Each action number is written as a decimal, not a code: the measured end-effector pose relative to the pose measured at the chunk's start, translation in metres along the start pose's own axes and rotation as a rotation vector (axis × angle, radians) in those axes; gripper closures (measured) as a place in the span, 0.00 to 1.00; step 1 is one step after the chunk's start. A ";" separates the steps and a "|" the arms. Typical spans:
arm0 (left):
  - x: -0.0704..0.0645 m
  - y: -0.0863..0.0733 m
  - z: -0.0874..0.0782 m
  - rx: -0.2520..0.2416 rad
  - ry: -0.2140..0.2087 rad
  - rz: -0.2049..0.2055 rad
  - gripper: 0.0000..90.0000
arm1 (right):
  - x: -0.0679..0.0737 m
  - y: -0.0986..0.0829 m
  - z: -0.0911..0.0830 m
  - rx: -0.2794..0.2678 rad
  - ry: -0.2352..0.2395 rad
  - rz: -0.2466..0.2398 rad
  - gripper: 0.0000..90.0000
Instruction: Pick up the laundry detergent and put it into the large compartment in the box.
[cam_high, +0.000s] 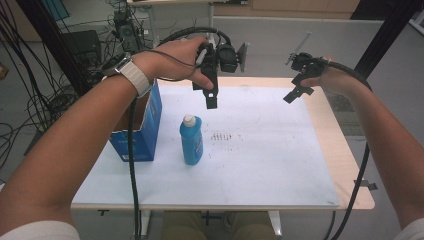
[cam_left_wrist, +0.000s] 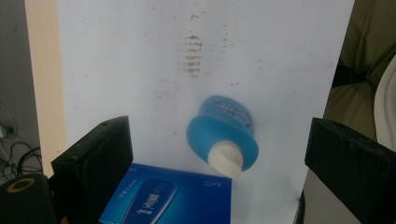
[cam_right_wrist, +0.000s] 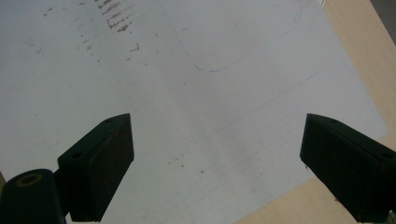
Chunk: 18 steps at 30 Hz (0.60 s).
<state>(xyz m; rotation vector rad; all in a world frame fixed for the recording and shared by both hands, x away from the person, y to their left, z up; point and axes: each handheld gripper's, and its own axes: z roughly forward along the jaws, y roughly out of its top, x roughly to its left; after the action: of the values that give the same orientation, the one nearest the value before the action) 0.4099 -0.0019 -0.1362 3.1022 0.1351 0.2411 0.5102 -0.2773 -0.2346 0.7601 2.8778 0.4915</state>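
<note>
Bottle (cam_high: 191, 140) beside the blue box (cam_high: 145, 125) may tip if the wide-apart left gripper (cam_high: 212, 97) descends off-centre; right gripper (cam_high: 295, 92), probably idle, is spread too.

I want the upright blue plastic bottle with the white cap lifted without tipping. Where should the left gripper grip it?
Probably around the blue plastic bottle's body below the white cap, coming down from above and behind, where the left gripper hangs open. It stands upright and apart from the blue cardboard box, so the jaws have room on both sides.
</note>
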 end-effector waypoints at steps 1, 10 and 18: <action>0.000 0.000 0.000 0.000 0.000 0.000 0.09 | 0.000 0.000 0.000 0.000 0.000 0.000 0.11; -0.001 0.000 0.000 0.009 0.005 0.000 0.09 | 0.000 0.001 0.001 0.000 0.000 -0.002 0.11; -0.003 -0.001 -0.001 0.015 0.014 -0.010 0.09 | 0.000 0.002 0.002 -0.004 -0.002 -0.006 0.11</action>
<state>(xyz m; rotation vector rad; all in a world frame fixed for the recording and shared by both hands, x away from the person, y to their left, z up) 0.4064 -0.0011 -0.1358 3.1147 0.1531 0.2633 0.5116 -0.2750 -0.2352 0.7503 2.8761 0.4949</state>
